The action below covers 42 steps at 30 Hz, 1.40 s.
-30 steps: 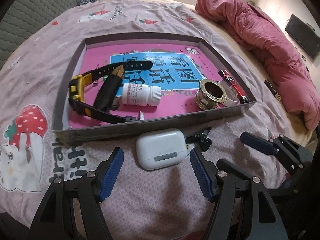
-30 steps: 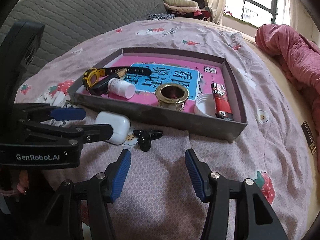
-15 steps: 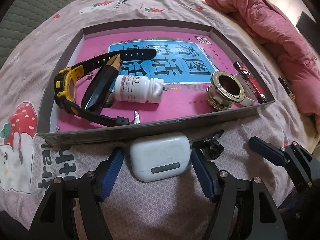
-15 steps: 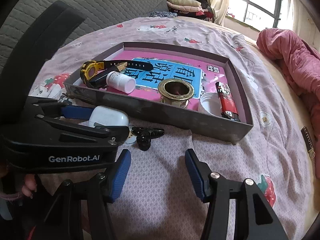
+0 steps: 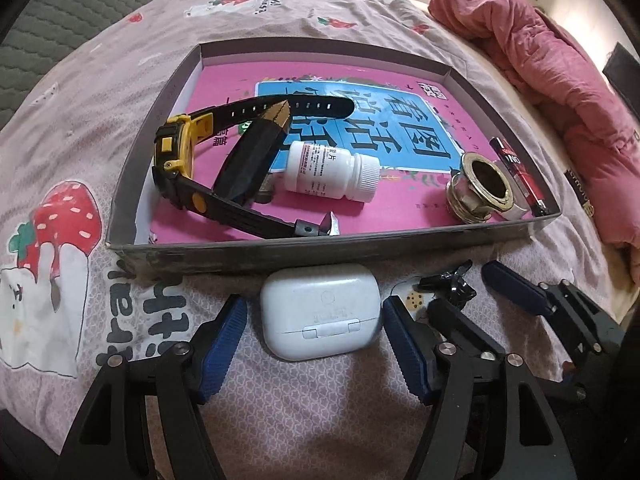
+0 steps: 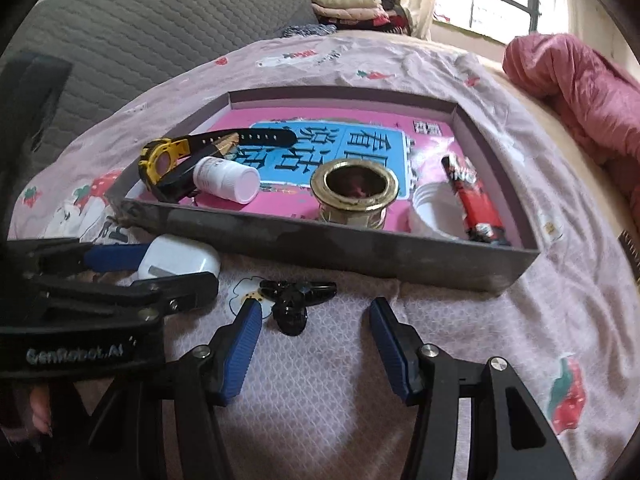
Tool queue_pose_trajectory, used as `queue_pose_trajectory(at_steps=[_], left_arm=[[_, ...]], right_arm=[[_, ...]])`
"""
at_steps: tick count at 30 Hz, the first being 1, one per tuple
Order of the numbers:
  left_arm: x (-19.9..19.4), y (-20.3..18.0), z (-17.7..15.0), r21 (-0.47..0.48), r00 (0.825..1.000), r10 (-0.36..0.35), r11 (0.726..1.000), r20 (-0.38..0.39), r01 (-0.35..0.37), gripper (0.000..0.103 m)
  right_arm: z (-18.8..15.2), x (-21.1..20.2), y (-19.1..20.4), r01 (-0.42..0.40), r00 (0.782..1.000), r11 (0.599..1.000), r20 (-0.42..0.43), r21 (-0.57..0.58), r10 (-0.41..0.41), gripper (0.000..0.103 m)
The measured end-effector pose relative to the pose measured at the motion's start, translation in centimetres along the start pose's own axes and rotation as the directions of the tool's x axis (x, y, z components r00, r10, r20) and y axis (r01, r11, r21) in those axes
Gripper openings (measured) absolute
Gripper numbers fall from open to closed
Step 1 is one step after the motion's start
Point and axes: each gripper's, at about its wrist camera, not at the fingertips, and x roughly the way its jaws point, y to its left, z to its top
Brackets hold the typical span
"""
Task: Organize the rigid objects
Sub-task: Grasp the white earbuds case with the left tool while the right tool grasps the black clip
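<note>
Here the white earbud case (image 5: 320,310) lies on the bedsheet (image 5: 300,408) just outside the tray's near wall (image 5: 320,250), between the left gripper's (image 5: 314,338) spread fingers, untouched. Beside it, a black clip (image 6: 294,300) sits before the right gripper (image 6: 316,344), fingers apart.

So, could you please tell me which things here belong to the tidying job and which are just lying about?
Job:
- white earbud case, between the open left gripper jaws
- black clip, before the right gripper
- grey tray

Lying about:
- pink quilt
- folded clothes
</note>
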Motion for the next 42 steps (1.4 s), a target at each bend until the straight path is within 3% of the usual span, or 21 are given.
queue_pose_trajectory(at_steps=[3,8,12,13,14,19,22,33,42], left_arm=[[0.1,0.0,0.1,-0.004,1.000,-0.002,1.000,0.000,0.002,0.073],[0.4,0.0,0.3,-0.009,1.000,0.006,1.000,0.006,-0.006,0.073],[0.9,-0.3,0.6,-0.007,1.000,0.017,1.000,0.009,-0.017,0.073],[1.0,-0.3,0.7,-0.008,1.000,0.021,1.000,0.014,-0.021,0.073],[1.2,-0.3,0.8,-0.011,1.000,0.022,1.000,0.017,-0.021,0.073],[1.6,-0.4,0.8,-0.001,0.999,0.017,1.000,0.028,-0.017,0.070],[1.5,-0.6,0.8,0.011,0.999,0.011,1.000,0.031,-0.011,0.062],[-0.2,0.0,-0.2,0.012,0.999,-0.032,0.999,0.025,0.031,0.062],[-2.8,-1.1,-0.9,0.057,0.996,-0.043,0.998,0.073,0.039,0.062]], right_arm=[[0.1,0.1,0.2,0.003,1.000,1.000,0.015,0.000,-0.003,0.054],[0.1,0.2,0.3,0.014,1.000,1.000,0.017,-0.012,-0.014,0.035],[0.2,0.1,0.1,-0.003,1.000,1.000,0.011,-0.006,0.003,0.032],[0.3,0.1,0.1,-0.004,1.000,1.000,0.009,-0.010,0.004,0.020],[0.3,0.0,0.0,-0.008,1.000,1.000,0.006,-0.011,0.008,0.017],[0.1,-0.4,-0.4,-0.027,1.000,1.000,-0.002,0.001,0.027,0.017],[0.2,-0.7,-0.6,-0.035,0.999,0.999,-0.004,0.013,0.035,0.017],[0.2,-3.4,-1.4,-0.068,0.997,0.997,0.042,0.040,0.066,0.017],[0.8,-6.3,-2.8,-0.071,0.991,0.995,0.122,0.074,0.062,0.017]])
